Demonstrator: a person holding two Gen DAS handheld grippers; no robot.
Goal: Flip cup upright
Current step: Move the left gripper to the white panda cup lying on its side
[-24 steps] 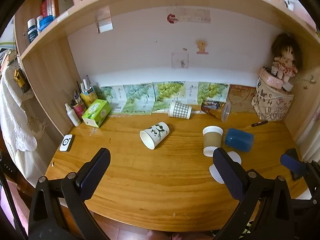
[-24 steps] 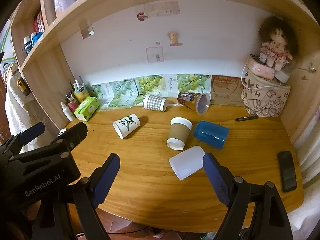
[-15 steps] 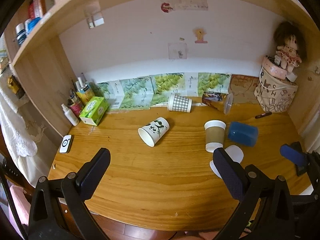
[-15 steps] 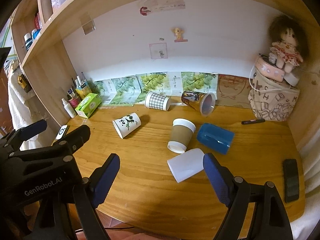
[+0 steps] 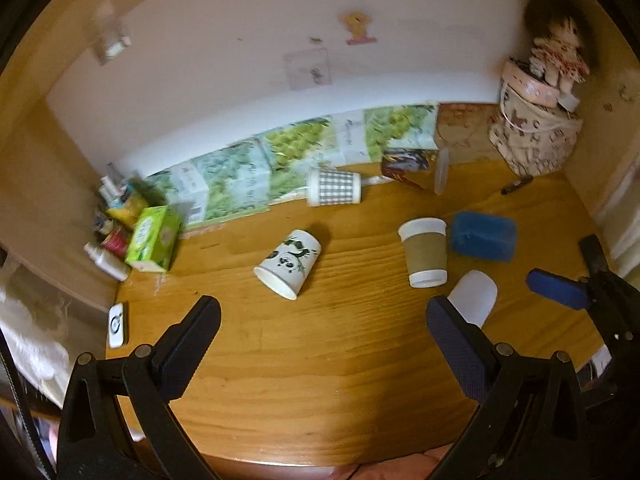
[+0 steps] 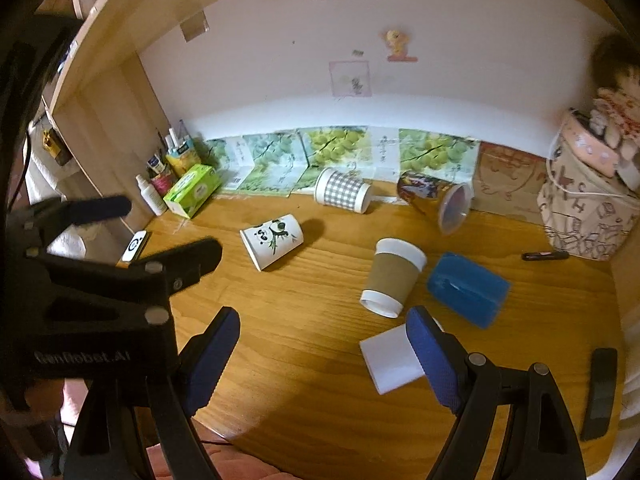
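Note:
Several cups lie on their sides on the wooden desk (image 5: 320, 360): a panda cup (image 5: 289, 263) (image 6: 272, 241), a checked cup (image 5: 334, 187) (image 6: 342, 190), a dark printed cup (image 5: 414, 164) (image 6: 434, 200), a brown-sleeved paper cup (image 5: 425, 251) (image 6: 394, 276), a blue cup (image 5: 482, 236) (image 6: 466, 288) and a plain white cup (image 5: 474, 296) (image 6: 390, 358). My left gripper (image 5: 322, 340) is open and empty, over the desk's near part. My right gripper (image 6: 322, 354) is open and empty; its right finger overlaps the white cup in the view.
A green tissue box (image 5: 154, 238) and bottles (image 5: 106, 258) stand at the back left. A patterned bag with a doll (image 5: 536, 136) stands at the back right. A black phone (image 6: 600, 392) lies at the right, a white device (image 5: 117, 324) at the left edge.
Both grippers have moved forward and lower toward the desk, so the cups look larger. The left view tilted. No cup has moved.

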